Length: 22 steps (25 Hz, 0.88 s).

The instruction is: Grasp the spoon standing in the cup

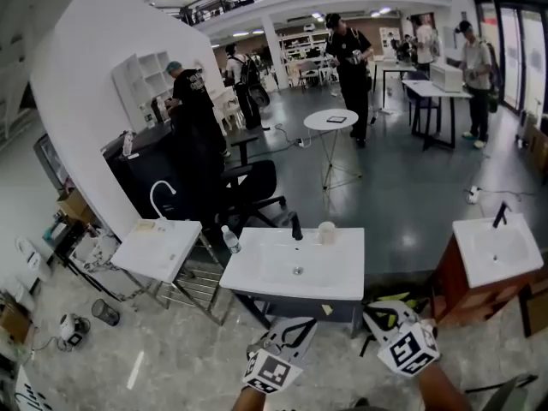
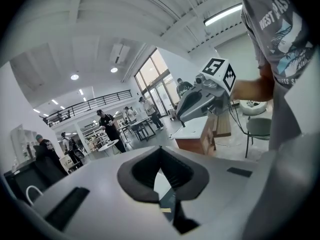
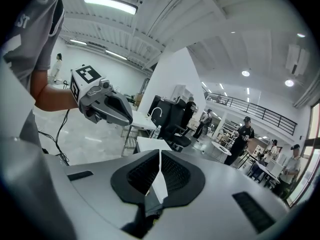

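Grippers hang low near our body, we judge because no reach has begun. The left gripper (image 1: 294, 330) and right gripper (image 1: 383, 317) both have their jaws pressed together on nothing. Only the head view shows the cup (image 1: 326, 232) on the white washbasin (image 1: 257, 279), well ahead of us. Its spoon is too small to see. Both gripper views tilt up at the hall.

cup (image 1: 326, 232): on basin (image 1: 257, 274) rear rim | faucet (image 1: 296, 227): left of cup | bottle (image 1: 229, 240): left of basin
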Each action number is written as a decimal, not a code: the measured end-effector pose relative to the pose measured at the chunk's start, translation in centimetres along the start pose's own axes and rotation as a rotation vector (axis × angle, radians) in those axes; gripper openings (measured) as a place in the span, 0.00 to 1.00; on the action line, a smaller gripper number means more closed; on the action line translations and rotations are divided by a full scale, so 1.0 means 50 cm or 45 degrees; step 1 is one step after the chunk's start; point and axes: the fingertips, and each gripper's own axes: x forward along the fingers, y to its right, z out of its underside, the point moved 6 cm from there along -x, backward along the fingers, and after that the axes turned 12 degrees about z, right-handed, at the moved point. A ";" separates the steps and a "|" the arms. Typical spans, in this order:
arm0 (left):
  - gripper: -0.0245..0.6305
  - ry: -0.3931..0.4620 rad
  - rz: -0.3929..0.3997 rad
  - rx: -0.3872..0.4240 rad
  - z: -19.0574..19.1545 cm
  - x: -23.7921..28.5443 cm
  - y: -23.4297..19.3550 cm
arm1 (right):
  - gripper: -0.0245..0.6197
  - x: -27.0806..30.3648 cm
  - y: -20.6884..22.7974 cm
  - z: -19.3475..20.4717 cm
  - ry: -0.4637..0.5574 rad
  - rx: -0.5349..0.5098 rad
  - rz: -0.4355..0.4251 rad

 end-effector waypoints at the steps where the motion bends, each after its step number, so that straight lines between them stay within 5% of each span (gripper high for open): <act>1: 0.04 -0.001 -0.024 -0.009 0.001 0.011 -0.005 | 0.09 0.009 0.010 0.009 -0.004 -0.016 -0.022; 14: 0.04 -0.063 -0.098 -0.044 -0.025 0.084 -0.075 | 0.09 0.069 0.115 0.038 0.027 -0.029 -0.080; 22: 0.04 -0.064 -0.058 -0.055 0.033 0.127 -0.165 | 0.09 0.169 0.130 0.068 -0.036 0.000 -0.089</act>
